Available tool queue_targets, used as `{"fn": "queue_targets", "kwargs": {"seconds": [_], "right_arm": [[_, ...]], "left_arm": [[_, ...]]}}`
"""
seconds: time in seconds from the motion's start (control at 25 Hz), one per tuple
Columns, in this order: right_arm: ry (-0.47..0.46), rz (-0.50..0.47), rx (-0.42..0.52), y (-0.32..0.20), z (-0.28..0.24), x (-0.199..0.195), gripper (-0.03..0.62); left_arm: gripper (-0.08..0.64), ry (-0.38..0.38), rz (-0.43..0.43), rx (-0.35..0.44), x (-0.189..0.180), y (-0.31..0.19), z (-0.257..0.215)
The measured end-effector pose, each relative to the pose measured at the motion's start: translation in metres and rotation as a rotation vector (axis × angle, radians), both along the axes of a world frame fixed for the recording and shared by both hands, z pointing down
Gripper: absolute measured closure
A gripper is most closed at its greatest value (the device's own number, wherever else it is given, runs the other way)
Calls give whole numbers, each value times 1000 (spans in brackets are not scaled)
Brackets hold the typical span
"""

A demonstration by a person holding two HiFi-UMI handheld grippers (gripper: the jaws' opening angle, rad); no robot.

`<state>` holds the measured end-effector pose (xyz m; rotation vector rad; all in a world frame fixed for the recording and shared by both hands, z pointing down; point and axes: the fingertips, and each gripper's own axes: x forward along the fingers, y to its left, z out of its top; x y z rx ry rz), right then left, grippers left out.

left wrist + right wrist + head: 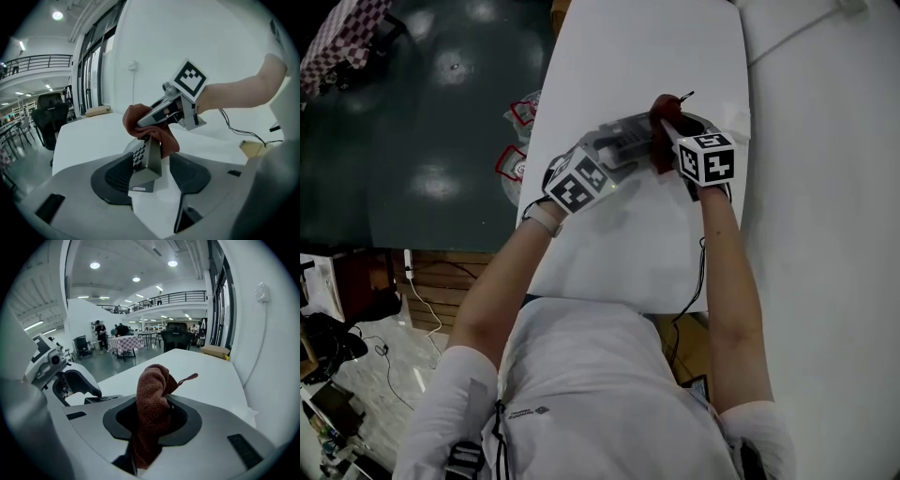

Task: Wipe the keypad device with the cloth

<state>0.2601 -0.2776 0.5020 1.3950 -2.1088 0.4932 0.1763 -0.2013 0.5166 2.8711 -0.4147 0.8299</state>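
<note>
We see the left gripper [152, 180] with jaws wide. The keypad [146, 161] stands tilted between them on the table [89, 138], close against one jaw with a gap to the other, so no squeeze. The right gripper [152, 417] is clamped on the brown cloth [152, 392], which bunches up past its tips. The cloth touches the keypad's top, just ahead of the left jaws.

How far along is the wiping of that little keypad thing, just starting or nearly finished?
Done: the right gripper has its jaws shut on the reddish cloth. In hand: the cloth touches the top end of the keypad device, which sits on the white table between the open jaws of the left gripper. Left: the key face shows uncovered; whether it was wiped already cannot be told.
</note>
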Motion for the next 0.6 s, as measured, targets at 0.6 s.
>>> {"fn": "queue_targets", "kwargs": {"seconds": [0.6], "right_arm": [[-132, 44, -175, 18, 15, -4, 495]], "left_arm": [[371, 50, -28, -12, -2, 3, 4]]}}
